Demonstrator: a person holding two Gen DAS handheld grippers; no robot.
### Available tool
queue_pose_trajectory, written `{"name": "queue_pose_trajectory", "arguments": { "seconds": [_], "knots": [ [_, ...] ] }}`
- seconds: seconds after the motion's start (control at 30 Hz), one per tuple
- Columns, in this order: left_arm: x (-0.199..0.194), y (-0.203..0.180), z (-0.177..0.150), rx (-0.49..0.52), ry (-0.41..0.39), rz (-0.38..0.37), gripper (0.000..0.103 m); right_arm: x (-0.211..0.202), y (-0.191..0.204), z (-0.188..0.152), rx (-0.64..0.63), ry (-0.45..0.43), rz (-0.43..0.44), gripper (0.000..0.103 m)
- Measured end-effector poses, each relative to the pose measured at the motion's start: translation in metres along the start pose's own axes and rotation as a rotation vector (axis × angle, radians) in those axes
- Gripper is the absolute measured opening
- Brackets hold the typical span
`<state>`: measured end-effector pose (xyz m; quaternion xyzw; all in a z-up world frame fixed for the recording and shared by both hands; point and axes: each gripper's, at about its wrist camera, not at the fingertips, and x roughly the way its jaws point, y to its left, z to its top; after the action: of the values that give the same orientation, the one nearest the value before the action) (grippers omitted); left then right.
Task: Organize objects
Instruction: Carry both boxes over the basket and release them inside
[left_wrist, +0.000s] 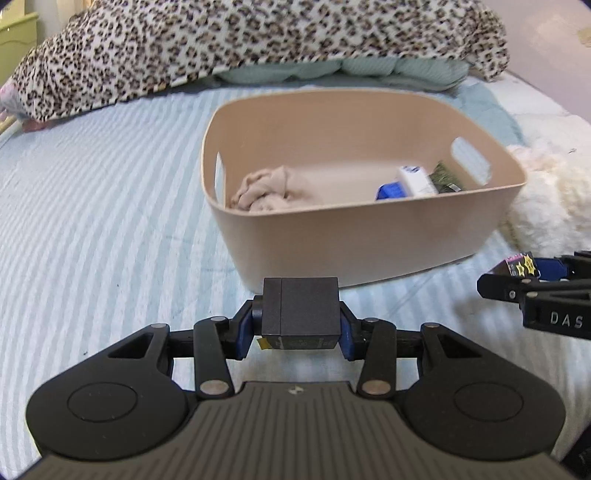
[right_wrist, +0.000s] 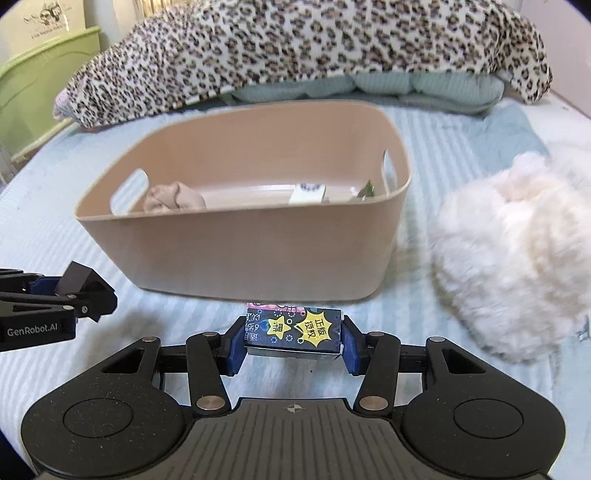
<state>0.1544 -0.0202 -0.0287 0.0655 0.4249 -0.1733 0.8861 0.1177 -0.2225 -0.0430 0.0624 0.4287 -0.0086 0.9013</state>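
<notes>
My left gripper (left_wrist: 300, 325) is shut on a dark grey box (left_wrist: 301, 310) and holds it in front of the beige bin (left_wrist: 332, 240). My right gripper (right_wrist: 293, 341) is shut on a black printed box with yellow stars (right_wrist: 293, 328), just before the bin's near wall (right_wrist: 240, 251). The bin holds a crumpled beige cloth (left_wrist: 264, 188), a white and blue box (left_wrist: 410, 181) and a green packet (left_wrist: 447, 177). The right gripper shows at the right edge of the left wrist view (left_wrist: 517, 280); the left gripper shows at the left edge of the right wrist view (right_wrist: 74, 291).
The bin stands on a bed with a pale blue striped cover (left_wrist: 92, 221). A fluffy white plush (right_wrist: 509, 251) lies right of the bin. A leopard-print blanket (right_wrist: 295, 48) and teal pillows (right_wrist: 388, 86) lie behind it. A green piece of furniture (right_wrist: 33, 85) stands at the left.
</notes>
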Motion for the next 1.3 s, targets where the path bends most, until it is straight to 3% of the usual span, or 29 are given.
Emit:
{"name": "queue_pose_trajectory", "arguments": {
  "seconds": [0.2, 0.23, 0.33, 0.67, 0.9, 1.1, 1.3],
  "knots": [
    [-0.028, -0.008, 0.015, 0.026, -0.101, -0.008, 0.046, -0.035, -0.003, 0.012, -0.015, -0.080, 0.013, 0.048],
    [-0.035, -0.009, 0.017, -0.002, -0.110, 0.044, 0.046, -0.041, -0.004, 0.015, -0.014, -0.098, 0.017, 0.048],
    [-0.046, -0.010, 0.028, -0.010, -0.152, 0.043, 0.046, -0.053, -0.005, 0.027, -0.008, -0.148, 0.025, 0.048],
    [-0.028, -0.007, 0.072, -0.049, -0.203, 0.077, 0.046, -0.053, -0.008, 0.071, 0.017, -0.268, 0.011, 0.048],
    [0.018, -0.004, 0.093, -0.087, -0.148, 0.134, 0.046, -0.018, -0.012, 0.095, 0.031, -0.259, -0.019, 0.048],
    [0.060, 0.002, 0.098, -0.113, -0.044, 0.145, 0.046, 0.020, -0.011, 0.099, -0.001, -0.190, -0.060, 0.048],
    [0.081, 0.000, 0.091, -0.075, 0.015, 0.159, 0.046, 0.045, -0.011, 0.094, -0.015, -0.117, -0.093, 0.048]
  ]
}}
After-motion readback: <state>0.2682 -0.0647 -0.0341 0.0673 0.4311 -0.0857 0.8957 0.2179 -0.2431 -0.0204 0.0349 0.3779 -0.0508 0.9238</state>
